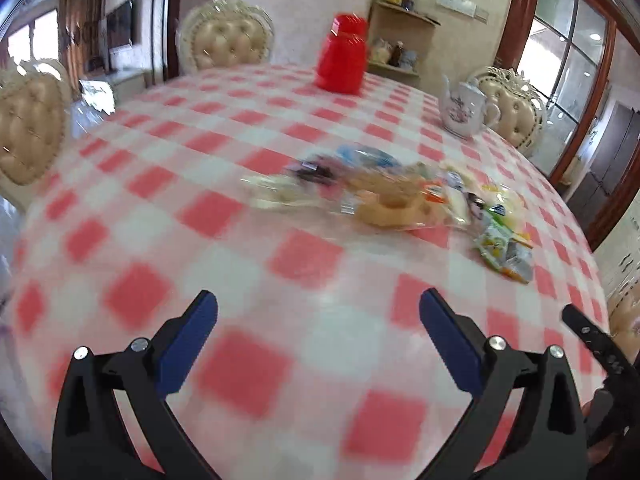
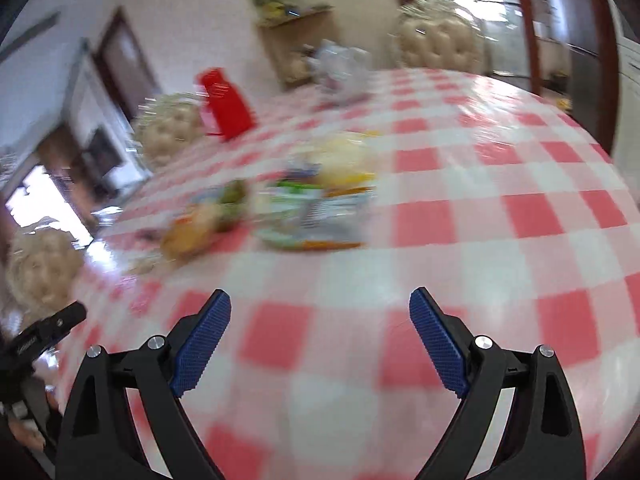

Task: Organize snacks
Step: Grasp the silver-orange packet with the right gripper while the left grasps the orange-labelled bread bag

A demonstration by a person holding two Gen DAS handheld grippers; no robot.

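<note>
A loose heap of wrapped snacks (image 1: 392,196) lies in the middle of the table, beyond my left gripper (image 1: 318,304), which is open with only tablecloth between its blue pads. A green and yellow packet (image 1: 502,248) sits at the heap's right end. In the right wrist view the same snack heap (image 2: 296,204) is blurred and lies ahead and left of my right gripper (image 2: 320,302), also open and empty. Both grippers hover over the cloth, well short of the snacks. The other gripper's black tip shows at each view's edge.
A red and white checked tablecloth (image 1: 160,184) covers the table. A red lidded jar (image 1: 342,56) stands at the far side, a white flowered teapot (image 1: 466,110) at the far right. Cream tufted chairs (image 1: 226,38) ring the table. A wall shelf stands behind.
</note>
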